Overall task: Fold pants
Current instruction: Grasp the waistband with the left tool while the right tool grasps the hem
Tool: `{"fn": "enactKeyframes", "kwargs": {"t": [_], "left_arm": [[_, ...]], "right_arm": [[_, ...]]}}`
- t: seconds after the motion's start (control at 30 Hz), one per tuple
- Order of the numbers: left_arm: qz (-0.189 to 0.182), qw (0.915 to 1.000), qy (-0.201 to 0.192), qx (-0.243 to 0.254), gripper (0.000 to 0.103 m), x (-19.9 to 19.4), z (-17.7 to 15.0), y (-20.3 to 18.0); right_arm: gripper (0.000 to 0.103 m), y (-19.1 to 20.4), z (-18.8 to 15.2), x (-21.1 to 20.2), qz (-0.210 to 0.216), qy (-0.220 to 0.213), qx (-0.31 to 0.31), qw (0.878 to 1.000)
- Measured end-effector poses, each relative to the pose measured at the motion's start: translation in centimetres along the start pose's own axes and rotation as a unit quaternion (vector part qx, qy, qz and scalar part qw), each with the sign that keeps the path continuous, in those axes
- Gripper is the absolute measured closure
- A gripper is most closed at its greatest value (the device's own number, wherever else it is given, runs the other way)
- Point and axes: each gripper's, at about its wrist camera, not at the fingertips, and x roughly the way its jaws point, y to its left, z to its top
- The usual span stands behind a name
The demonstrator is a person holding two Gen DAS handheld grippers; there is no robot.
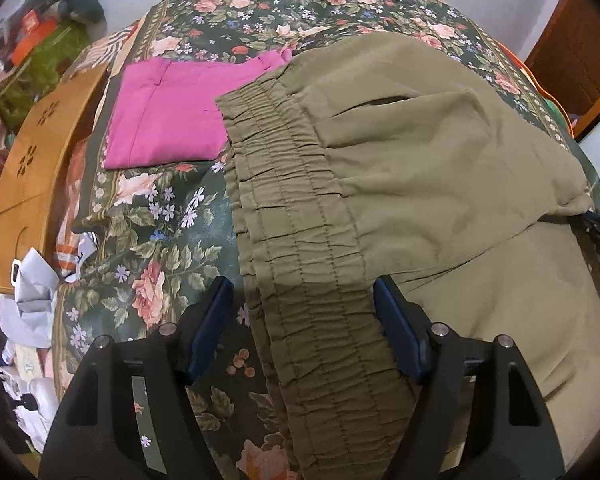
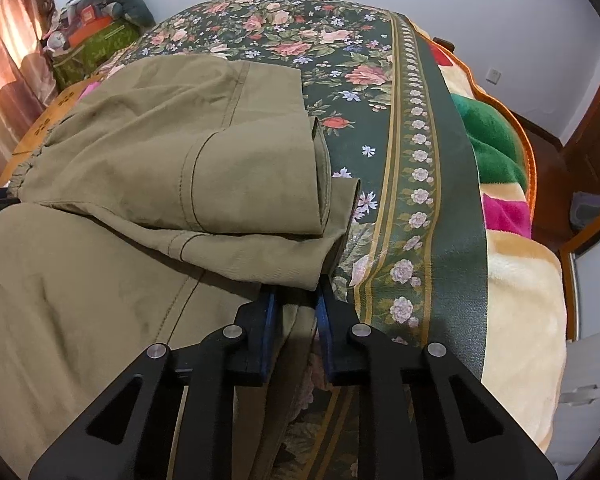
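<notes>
The olive pants (image 1: 400, 152) lie on the bed, on a dark floral bedspread (image 1: 156, 240), partly folded: a leg section is doubled back over the body of the garment, its hem ends (image 2: 324, 184) stacked near the bedspread's bordered edge.

Left gripper (image 1: 303, 312): fingers (image 1: 216, 312) spread wide, straddling the gathered elastic waistband (image 1: 300, 264), which runs up between them. Whether either finger touches the cloth cannot be told.

Right gripper (image 2: 296, 308): fingers (image 2: 270, 320) set narrow, with a fold of the pants' edge running between them under the overhanging hem. Contact with the blue pads cannot be confirmed, so a firm grip cannot be told.

Surroundings noted:
- A folded magenta garment (image 1: 164, 116) lies on the bedspread just beside the waistband; the far waistband corner overlaps its edge.
- A wooden panel with flower-shaped cutouts (image 1: 32, 168) stands along the bed's left side.
- A grey-white crumpled cloth (image 1: 36, 288) sits below the panel.
- A green bag with an orange box on top (image 2: 92, 40) stands near the wall by the curtains.
- A plush multicoloured blanket (image 2: 512, 248) in cream, green and pink lies beyond the bedspread's right border.
</notes>
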Motion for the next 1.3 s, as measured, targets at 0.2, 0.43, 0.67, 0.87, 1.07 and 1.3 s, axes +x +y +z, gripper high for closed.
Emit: {"fn": "enactKeyframes", "kwargs": {"t": [0.2, 0.43, 0.67, 0.87, 1.07, 1.3], "left_arm": [[0.011, 0.9998, -0.002, 0.018, 0.029, -0.7, 0.1, -0.6], [0.024, 0.9989, -0.039, 0.011, 0.028, -3.9, 1.0, 0.2], [0.009, 0.9987, -0.049, -0.016, 0.023, -4.1, 3.1, 1.7], [-0.014, 0.9997, -0.010, -0.017, 0.022, -1.0, 4.2, 1.3], [-0.033, 0.9990, 0.028, -0.006, 0.021, 2.1, 4.4, 0.4], [-0.038, 0.9992, 0.004, 0.011, 0.027, 2.0, 3.8, 0.3]], "right_arm": [[0.085, 0.6, 0.6, -0.6, -0.019, -0.001, -0.021, 1.000], [0.071, 0.8, 0.8, -3.0, -0.018, -0.025, -0.028, 0.999], [0.045, -0.3, 2.8, -5.7, 0.010, -0.090, 0.002, 0.996], [0.045, -0.9, 4.8, -2.4, 0.035, -0.067, 0.017, 0.997], [0.053, -0.9, 5.3, 1.1, 0.078, -0.026, 0.027, 0.996], [0.089, -0.3, 5.3, 2.7, 0.085, -0.016, 0.007, 0.996]]}}
